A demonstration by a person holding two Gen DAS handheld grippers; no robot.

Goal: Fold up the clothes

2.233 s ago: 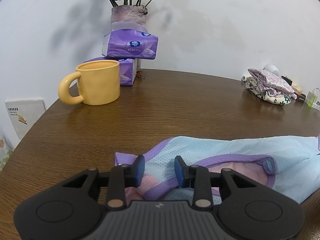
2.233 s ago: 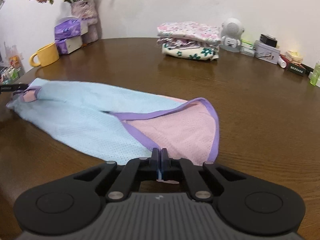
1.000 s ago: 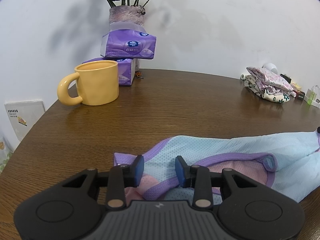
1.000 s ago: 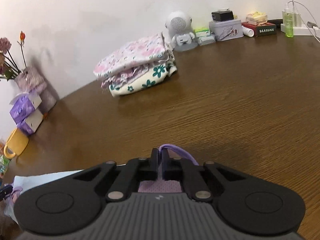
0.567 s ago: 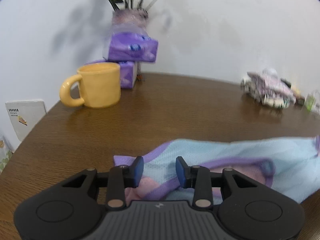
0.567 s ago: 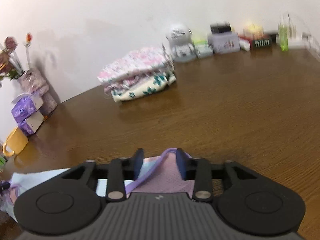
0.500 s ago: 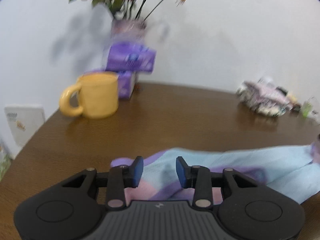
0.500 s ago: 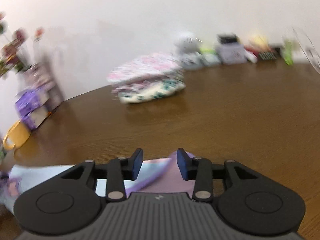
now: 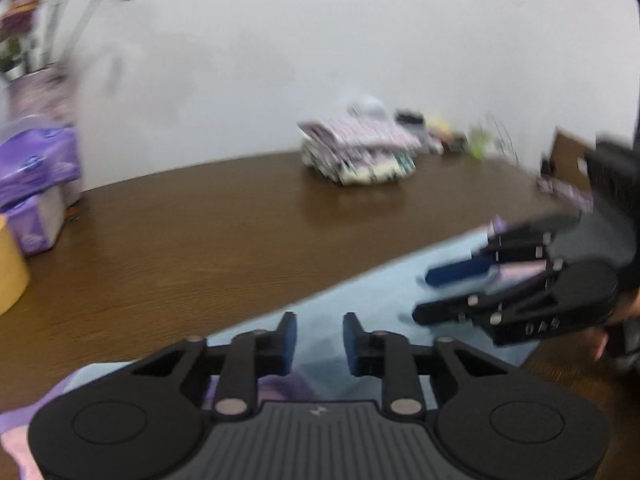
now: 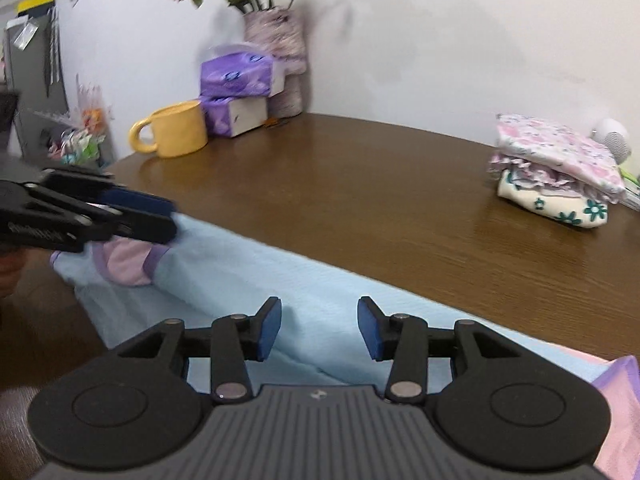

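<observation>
The blue garment lies folded long along the desk's near edge.
Left tongs are closing on nothing, right tongs are opening, empty; next they need a fresh hold for another fold.

Table: brown wood, visible grain, semi-gloss, reflecting the things on it.
Garment: light blue cloth, fine mesh texture, matt; pink cloth inside, purple trim.
Stack of folded clothes: soft printed floral cloth, matt.
Mug: yellow, smooth, satin, ceramic-looking.
Tissue packs: purple glossy plastic film.
Right gripper and left gripper: matt black plastic, ribbed housing, blue pads, small metal pins.
Wall: white, matt.
</observation>
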